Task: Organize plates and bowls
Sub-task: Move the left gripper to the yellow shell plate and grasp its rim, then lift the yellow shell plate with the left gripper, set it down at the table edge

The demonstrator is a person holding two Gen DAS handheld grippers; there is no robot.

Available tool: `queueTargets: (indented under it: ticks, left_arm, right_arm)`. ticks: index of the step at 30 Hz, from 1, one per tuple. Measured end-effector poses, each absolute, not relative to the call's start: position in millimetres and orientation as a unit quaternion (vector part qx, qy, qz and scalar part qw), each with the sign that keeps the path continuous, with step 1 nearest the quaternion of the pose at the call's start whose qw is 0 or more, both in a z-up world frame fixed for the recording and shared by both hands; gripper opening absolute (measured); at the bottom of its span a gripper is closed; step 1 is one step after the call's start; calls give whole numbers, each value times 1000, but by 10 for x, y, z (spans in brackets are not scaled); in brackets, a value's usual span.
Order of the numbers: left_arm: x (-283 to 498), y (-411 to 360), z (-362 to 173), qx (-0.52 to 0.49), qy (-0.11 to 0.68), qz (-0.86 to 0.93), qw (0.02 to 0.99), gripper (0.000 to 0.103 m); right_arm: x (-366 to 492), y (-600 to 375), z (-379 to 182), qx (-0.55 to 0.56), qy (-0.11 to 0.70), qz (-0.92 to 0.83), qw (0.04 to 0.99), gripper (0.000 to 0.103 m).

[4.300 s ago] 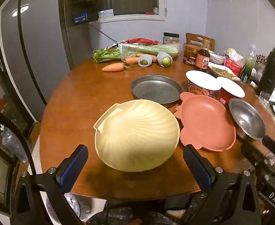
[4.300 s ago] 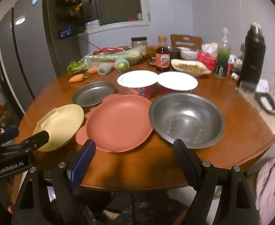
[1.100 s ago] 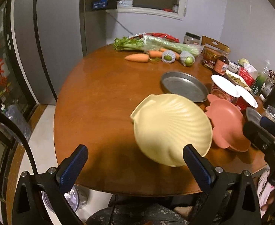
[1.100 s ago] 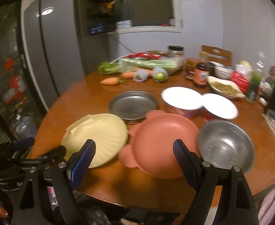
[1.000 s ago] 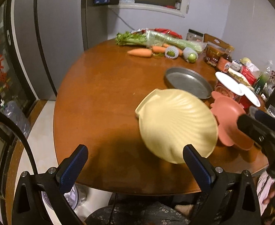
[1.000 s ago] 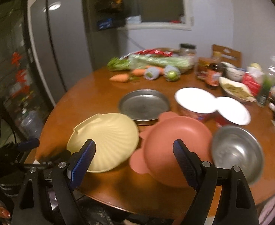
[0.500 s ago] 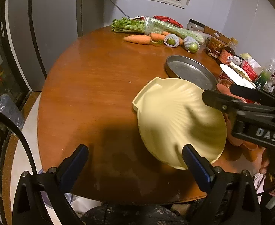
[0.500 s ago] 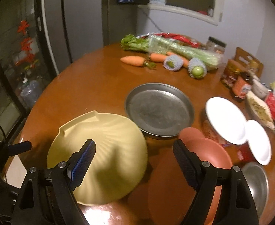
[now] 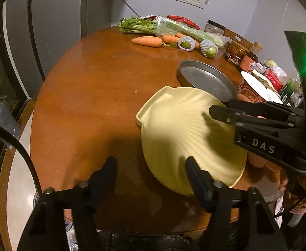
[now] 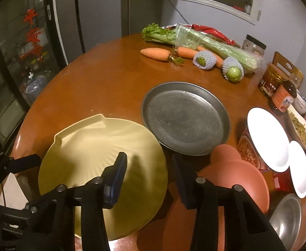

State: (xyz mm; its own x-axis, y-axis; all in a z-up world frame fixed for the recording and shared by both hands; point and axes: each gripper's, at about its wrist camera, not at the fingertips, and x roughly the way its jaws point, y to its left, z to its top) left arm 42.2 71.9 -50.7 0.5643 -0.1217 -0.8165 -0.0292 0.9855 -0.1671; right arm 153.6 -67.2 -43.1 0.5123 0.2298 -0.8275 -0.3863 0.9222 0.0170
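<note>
Only R view: steel bowl (image 10: pixel 286 215); L claw (image 9: pixel 151 167), R claw (image 10: pixel 148 167) just closing, slack, R astride plate (image 10: pixel 90 146).

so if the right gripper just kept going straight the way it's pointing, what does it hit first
Most likely the right edge of the yellow shell-shaped plate: the right gripper, jaws just closing, straddles that rim. Depth is unclear, so it could instead meet the wooden table between that plate and the pink plate.
</note>
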Motion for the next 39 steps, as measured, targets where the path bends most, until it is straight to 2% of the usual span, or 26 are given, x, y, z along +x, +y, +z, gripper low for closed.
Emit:
queueTargets:
  ticks: [4, 23, 39]
  left_arm:
    - [450, 696, -501, -86, 465, -37, 881, 50]
    - [581, 1073, -406, -103, 456, 4, 884, 48]
    - [997, 1416, -380, -104, 458, 41, 882, 48]
  right_arm:
    - [1557, -661, -478, -88, 464, 185, 862, 36]
    - [1527, -389, -279, -42, 452, 227, 862, 36]
    - [1959, 18, -249, -27, 449, 230, 863, 37]
